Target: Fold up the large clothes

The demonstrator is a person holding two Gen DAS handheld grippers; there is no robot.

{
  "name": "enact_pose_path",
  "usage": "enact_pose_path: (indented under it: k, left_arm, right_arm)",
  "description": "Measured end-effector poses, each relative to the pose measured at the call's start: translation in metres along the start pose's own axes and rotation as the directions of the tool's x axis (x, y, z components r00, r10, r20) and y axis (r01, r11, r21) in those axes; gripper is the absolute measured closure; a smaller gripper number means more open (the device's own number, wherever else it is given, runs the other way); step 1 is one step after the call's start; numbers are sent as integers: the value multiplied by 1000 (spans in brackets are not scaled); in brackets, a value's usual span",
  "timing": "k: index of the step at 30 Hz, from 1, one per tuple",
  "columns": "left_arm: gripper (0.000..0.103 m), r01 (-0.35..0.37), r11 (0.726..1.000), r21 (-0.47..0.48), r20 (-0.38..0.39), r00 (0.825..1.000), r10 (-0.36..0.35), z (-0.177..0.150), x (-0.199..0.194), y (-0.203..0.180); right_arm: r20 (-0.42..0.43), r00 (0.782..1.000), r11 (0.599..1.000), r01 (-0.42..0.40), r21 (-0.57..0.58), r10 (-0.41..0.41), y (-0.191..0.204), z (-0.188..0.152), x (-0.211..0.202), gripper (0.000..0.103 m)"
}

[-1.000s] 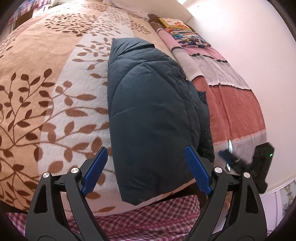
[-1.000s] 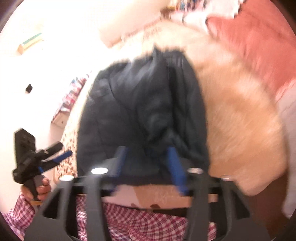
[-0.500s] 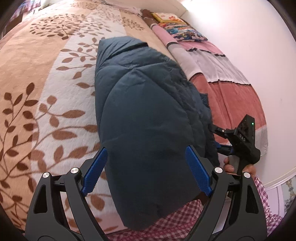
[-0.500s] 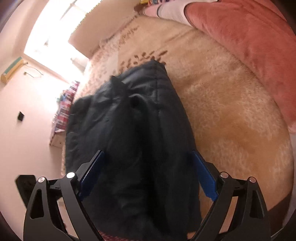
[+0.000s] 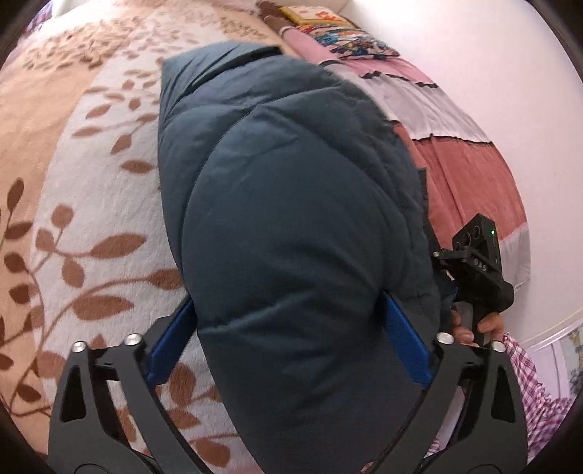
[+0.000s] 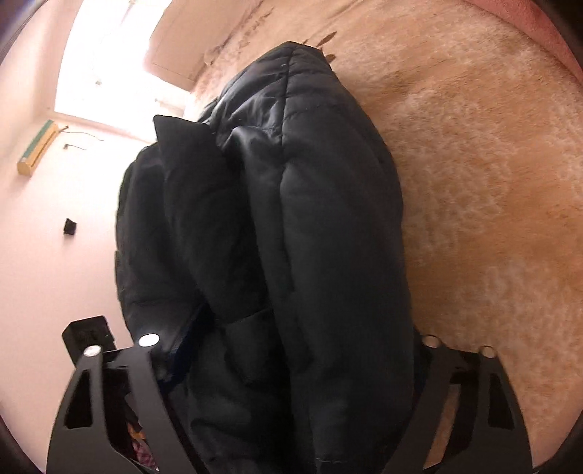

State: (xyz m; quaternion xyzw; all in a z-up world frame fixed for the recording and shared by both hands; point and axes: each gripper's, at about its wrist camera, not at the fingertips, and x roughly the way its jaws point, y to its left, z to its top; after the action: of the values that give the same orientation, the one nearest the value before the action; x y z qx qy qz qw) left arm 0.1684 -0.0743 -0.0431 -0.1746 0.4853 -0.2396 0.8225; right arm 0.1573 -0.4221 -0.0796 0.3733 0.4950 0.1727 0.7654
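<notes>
A dark blue padded jacket (image 5: 284, 204), folded into a thick bundle, lies on the leaf-patterned blanket (image 5: 83, 204). My left gripper (image 5: 288, 342) is wide open, its blue fingers (image 5: 169, 342) on either side of the jacket's near end. The right gripper's body (image 5: 477, 262) shows at the jacket's right side, held by a hand. In the right wrist view the jacket (image 6: 284, 255) fills the gap of my right gripper (image 6: 288, 364), which is wide open around the bundle; its fingertips are hidden by the fabric.
A pink and red striped quilt (image 5: 470, 160) lies along the wall at the right, with colourful pillows (image 5: 342, 32) at the far end. The person's checked clothing (image 5: 528, 386) is at the near right. A bright window (image 6: 120, 47) shows beyond the bed.
Both grippers have moved forward onto the jacket's near end. The right gripper, shut a second ago, has opened wide and now straddles the bundle, as does the left.
</notes>
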Motion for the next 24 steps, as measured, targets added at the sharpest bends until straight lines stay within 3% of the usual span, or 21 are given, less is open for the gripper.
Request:
enact_pose_path:
  k: [3,7,12,17,24]
  left_arm:
    - [28,6,998,58,48,999,-8,2,-13,-5]
    - [31,-47,996,81,111,993,38,16,-32,6]
    - [31,-121,992,43,176,978,111,40,-67,49]
    - [31,-184,983,1,192,965,181,55,-89,98]
    - [26,-172,985,-21,207,963,173,45,-88,124]
  right_arm:
    - [41,999,1000,-14,-16,14,5,-4,-5,46]
    - [80,997,995,11,-98,-3,35,-6,-1,56]
    - [66,998,986,4,-165,7,79,2,44,58]
    - [61,998,975,40,-218,-27,120,-1,91,58]
    - [52,994,970,104,-221,-94,134,-6,109,52]
